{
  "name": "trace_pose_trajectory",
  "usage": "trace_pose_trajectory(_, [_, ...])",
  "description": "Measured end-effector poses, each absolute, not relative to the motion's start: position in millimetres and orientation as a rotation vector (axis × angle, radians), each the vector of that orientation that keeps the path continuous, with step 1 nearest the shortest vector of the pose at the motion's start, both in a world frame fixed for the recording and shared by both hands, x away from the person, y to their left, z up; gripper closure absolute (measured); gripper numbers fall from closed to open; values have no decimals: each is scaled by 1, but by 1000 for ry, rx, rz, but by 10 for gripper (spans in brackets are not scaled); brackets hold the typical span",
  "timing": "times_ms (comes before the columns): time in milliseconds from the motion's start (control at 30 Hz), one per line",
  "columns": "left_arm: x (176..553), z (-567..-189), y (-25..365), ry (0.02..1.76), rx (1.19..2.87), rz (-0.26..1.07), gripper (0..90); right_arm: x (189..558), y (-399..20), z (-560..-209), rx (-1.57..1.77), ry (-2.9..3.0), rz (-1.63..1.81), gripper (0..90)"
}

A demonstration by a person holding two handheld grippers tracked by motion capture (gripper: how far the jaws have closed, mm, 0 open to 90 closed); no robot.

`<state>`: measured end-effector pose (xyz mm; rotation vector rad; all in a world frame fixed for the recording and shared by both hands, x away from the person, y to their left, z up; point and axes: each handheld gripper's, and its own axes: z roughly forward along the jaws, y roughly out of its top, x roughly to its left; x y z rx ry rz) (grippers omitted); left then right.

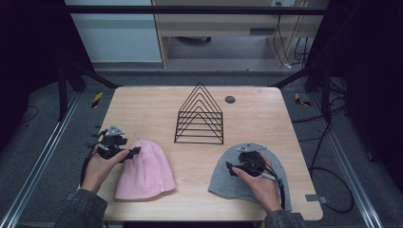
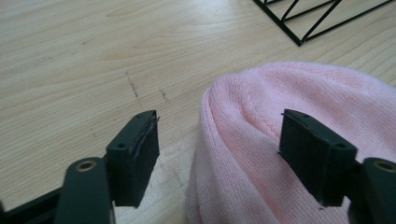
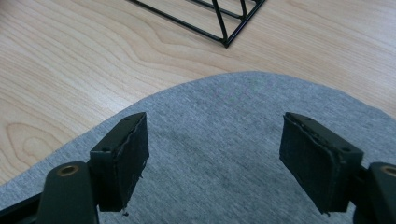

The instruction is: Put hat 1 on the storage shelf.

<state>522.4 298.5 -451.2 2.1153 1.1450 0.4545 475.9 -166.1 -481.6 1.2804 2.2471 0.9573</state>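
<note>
Pink beanie lies flat near the front left of the table, and the left gripper has its jaws spread wide around the crown edge, gripping nothing, probably lined up for a pinch there. Over at front right, the right gripper hovers just as open and empty above a grey beanie, likely for the same reason. Behind both sits a black wire rack on the pale wood, with dark floor, metal framing and loose cables all around.
</note>
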Motion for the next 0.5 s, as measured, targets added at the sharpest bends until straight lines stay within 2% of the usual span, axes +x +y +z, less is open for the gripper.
trace_pose_trajectory(367, [536, -472, 293, 1174, 2208, 380, 432, 475, -163, -484, 1275, 2273, 950, 258])
trace_pose_trajectory(433, [536, -472, 291, 1162, 2213, 357, 480, 475, -162, -484, 1274, 2278, 957, 258])
trace_pose_trajectory(500, [536, -473, 291, 1149, 2222, 321, 599, 475, -161, -485, 1268, 2279, 957, 260])
